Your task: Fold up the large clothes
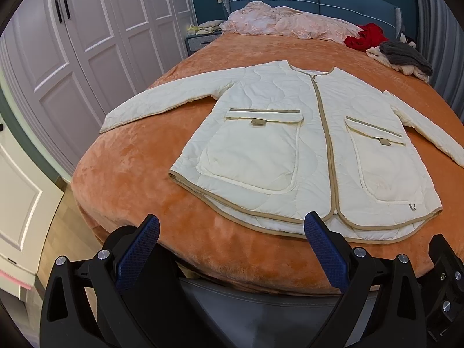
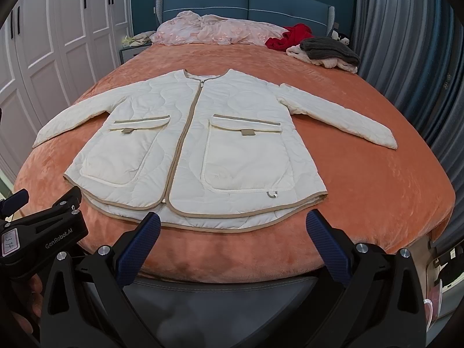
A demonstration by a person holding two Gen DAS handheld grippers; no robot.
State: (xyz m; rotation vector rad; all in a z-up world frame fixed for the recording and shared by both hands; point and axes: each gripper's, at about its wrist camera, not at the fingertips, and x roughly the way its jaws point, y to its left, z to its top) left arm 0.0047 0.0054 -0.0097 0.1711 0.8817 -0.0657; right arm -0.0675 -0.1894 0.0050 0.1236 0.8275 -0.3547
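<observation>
Jacket [image 1: 293, 145] spread flat, front up, zipped, on orange bed [image 1: 139, 156].
Left tool [image 1: 232, 232] and right tool [image 2: 233, 229] spread wide, empty, near the hem.

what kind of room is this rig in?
A home bedroom, most likely: a bed with an orange blanket and blue padded headboard, white wardrobe doors alongside, and a cream quilted jacket spread flat on the blanket.
</observation>
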